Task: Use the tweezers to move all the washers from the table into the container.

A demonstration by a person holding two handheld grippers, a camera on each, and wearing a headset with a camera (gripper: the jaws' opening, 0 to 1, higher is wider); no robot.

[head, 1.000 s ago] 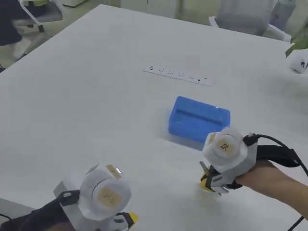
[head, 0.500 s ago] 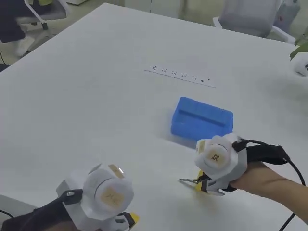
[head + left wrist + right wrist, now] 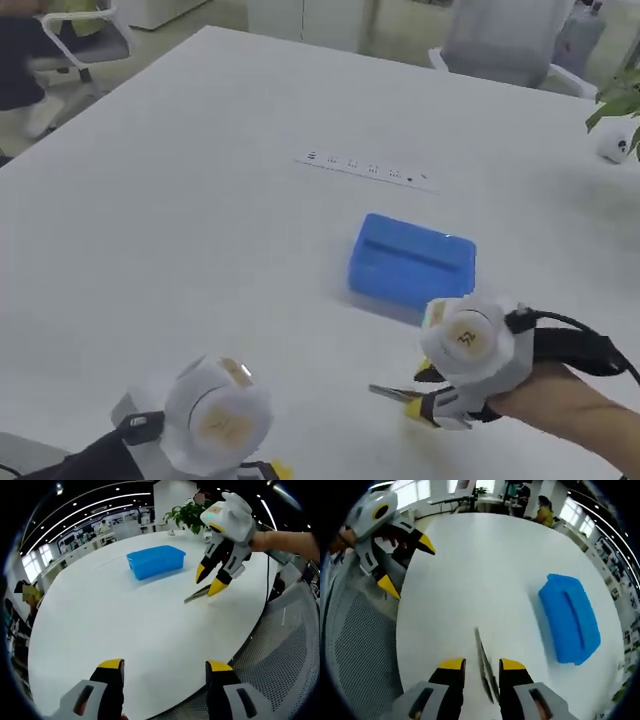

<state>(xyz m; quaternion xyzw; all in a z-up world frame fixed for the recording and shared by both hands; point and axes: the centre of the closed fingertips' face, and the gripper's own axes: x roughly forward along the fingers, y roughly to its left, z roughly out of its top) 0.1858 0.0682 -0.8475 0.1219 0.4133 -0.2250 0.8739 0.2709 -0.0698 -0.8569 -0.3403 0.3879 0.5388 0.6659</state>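
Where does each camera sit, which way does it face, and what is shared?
Left gripper view: on the left gripper, jaws apart; faces across the table to the right gripper.
Right gripper view: on the right gripper, which grips the tweezers; faces the left gripper.
Head view: on the headset, looking down at both grippers and a hand.
Shared: the blue container.

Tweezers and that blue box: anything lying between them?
No. In the right gripper view, the white table between the tweezers and the blue container is bare.

Open-plan office: swivel chairs [image 3: 500, 40] beside a big white table [image 3: 200, 180] (ceiling strip lights [image 3: 135, 494] overhead).
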